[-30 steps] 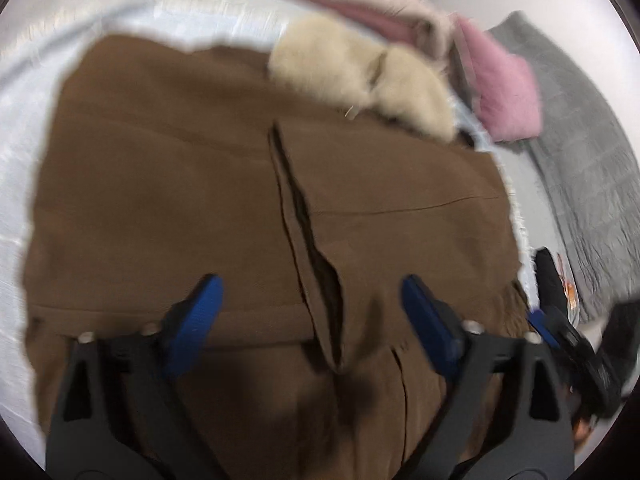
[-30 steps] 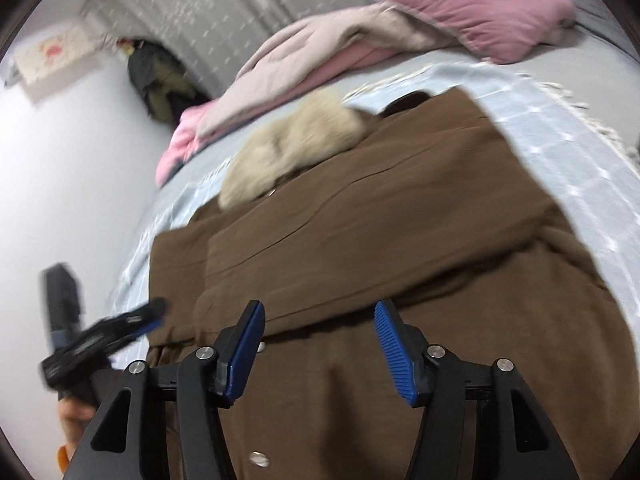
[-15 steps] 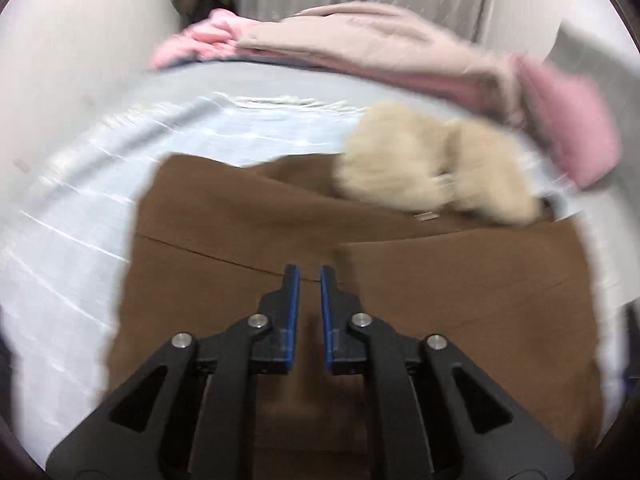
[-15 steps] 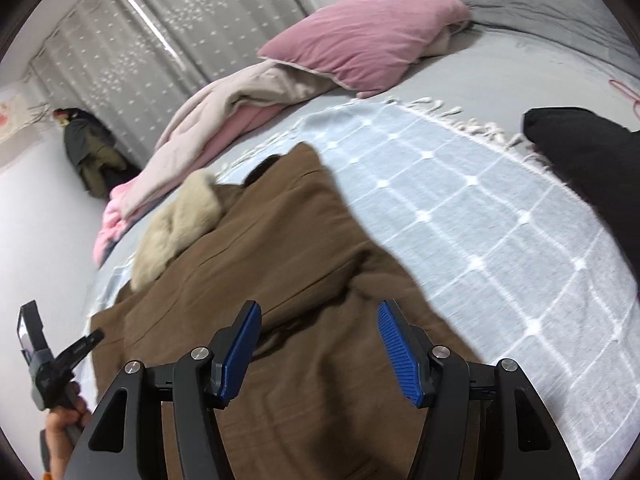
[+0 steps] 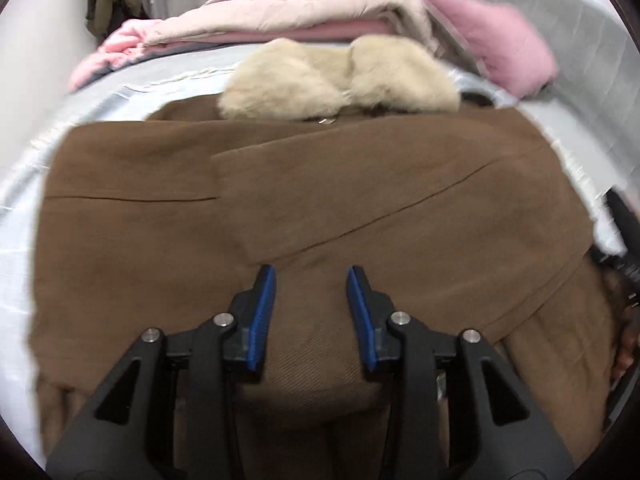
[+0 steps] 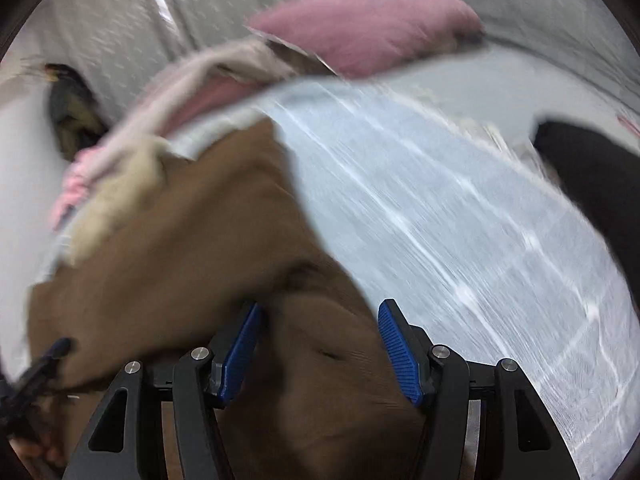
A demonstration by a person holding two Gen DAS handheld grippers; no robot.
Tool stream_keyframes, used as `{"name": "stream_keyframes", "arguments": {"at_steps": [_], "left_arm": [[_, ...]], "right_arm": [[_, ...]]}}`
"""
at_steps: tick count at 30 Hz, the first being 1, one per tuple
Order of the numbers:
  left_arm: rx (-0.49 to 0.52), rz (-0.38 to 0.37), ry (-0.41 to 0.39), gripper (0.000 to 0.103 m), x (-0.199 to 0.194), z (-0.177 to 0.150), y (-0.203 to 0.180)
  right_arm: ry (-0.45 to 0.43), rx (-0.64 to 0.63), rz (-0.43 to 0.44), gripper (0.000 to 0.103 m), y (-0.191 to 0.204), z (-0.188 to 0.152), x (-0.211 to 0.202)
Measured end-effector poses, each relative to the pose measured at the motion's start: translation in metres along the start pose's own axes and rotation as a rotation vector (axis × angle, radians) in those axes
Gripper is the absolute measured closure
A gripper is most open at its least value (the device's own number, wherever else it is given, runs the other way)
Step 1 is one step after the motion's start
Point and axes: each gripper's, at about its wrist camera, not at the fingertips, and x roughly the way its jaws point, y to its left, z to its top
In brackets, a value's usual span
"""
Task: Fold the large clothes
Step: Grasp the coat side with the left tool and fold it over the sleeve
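A large brown coat [image 5: 304, 200] with a cream fur collar [image 5: 340, 80] lies spread on a light blue checked blanket [image 5: 24, 240], both sleeves folded across its front. My left gripper [image 5: 312, 276] is open and empty, low over the coat's middle. In the blurred right wrist view the coat [image 6: 180, 260] fills the lower left, with its collar [image 6: 116, 196] at its far end. My right gripper [image 6: 320, 312] is open over the coat's right edge, beside the bare blanket [image 6: 460, 240]. The left gripper [image 6: 36, 364] shows at that view's left edge.
A heap of pink and beige bedding [image 5: 260, 20] and a pink pillow [image 5: 500, 40] lie beyond the collar. A grey quilt [image 5: 592, 52] is at the far right. A black garment [image 6: 592, 176] lies on the blanket to the right. A white wall is on the left.
My left gripper shut half a second ago and is open again, nearer the coat's middle. My right gripper swung right toward the coat's right edge and stayed open.
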Motion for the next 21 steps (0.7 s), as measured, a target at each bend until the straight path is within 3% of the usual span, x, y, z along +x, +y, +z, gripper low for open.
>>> {"name": "stream_keyframes", "arguments": {"at_steps": [2,4,6,8,12,16,21], "left_arm": [[-0.003,0.021,0.029,0.042,-0.014,-0.002,0.006],[-0.025,-0.017,0.043,0.032,-0.036,-0.010,0.019],[-0.054,-0.041,0.063,0.022,-0.057,-0.023,0.035],[-0.085,-0.039,0.081,0.022,-0.078,-0.035,0.051],[-0.137,-0.028,0.105,0.016,-0.120,-0.061,0.081],[-0.182,-0.042,0.121,0.011,-0.156,-0.090,0.111],[-0.203,-0.076,0.154,0.011,-0.185,-0.124,0.138]], "right_arm": [[0.015,0.010,-0.008,0.043,-0.002,0.002,-0.006],[0.018,-0.011,-0.033,0.041,0.000,0.002,-0.020],[0.014,-0.030,0.007,0.041,0.000,0.001,-0.036],[0.019,-0.036,0.073,0.041,-0.002,0.000,-0.059],[0.017,-0.058,0.161,0.029,-0.008,-0.006,-0.096],[0.023,-0.124,0.186,0.027,-0.010,-0.019,-0.129],[0.087,-0.085,0.279,0.027,-0.030,-0.034,-0.153]]}}
